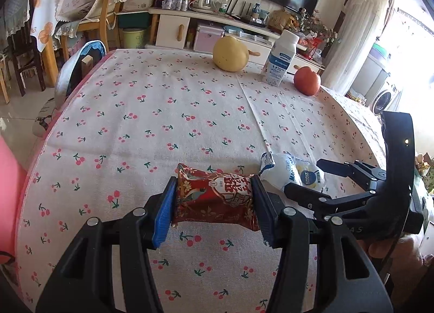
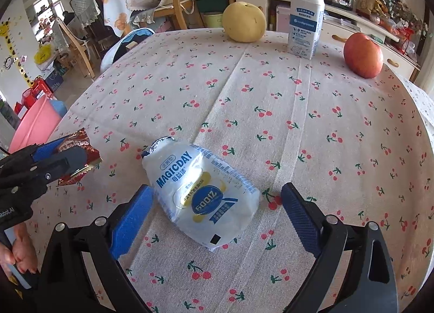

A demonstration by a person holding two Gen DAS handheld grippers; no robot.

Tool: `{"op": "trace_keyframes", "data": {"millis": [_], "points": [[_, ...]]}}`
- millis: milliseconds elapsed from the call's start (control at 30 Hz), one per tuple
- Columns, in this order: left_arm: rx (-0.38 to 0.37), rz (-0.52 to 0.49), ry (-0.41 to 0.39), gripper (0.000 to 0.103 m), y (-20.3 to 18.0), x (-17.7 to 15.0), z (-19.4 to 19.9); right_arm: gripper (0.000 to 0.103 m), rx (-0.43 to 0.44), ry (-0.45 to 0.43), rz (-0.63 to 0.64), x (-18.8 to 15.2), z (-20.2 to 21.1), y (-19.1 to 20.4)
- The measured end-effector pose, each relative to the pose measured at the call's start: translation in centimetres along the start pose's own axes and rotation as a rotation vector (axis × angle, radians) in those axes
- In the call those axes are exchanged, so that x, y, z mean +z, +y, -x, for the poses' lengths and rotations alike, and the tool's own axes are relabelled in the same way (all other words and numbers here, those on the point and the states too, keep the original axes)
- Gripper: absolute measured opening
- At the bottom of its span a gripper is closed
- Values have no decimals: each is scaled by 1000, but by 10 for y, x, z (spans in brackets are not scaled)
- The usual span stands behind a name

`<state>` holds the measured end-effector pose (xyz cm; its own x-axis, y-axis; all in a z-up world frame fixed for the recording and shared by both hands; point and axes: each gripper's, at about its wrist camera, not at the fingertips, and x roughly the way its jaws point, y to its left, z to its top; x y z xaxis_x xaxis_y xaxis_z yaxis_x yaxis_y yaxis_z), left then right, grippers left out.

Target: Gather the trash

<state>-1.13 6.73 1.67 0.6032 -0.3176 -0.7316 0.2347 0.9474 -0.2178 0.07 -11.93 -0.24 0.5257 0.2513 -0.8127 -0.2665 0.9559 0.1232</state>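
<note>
Now white pouch between right gripper fingers.

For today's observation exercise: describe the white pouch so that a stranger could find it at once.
On the cherry-print tablecloth, look at the near edge, between the open right gripper. The white pouch lies flat there, crumpled, with blue lettering and a blue-and-yellow badge, unlike the red wrapper beside it.

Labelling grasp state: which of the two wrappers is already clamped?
The red snack wrapper, pinched between the left gripper pads. The white MAGICDAY pouch lies free on the tablecloth, between the open right gripper fingers.
</note>
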Motion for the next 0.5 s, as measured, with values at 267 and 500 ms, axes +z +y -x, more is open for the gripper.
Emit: {"op": "trace_keyframes", "data": {"millis": [267, 500], "points": [[-2, 15, -17, 55, 3, 1, 5, 91, -59, -5, 91, -5, -4, 18], [-4, 18, -24, 55, 5, 2, 9, 70, -64, -29, 125, -9, 1, 25]]}}
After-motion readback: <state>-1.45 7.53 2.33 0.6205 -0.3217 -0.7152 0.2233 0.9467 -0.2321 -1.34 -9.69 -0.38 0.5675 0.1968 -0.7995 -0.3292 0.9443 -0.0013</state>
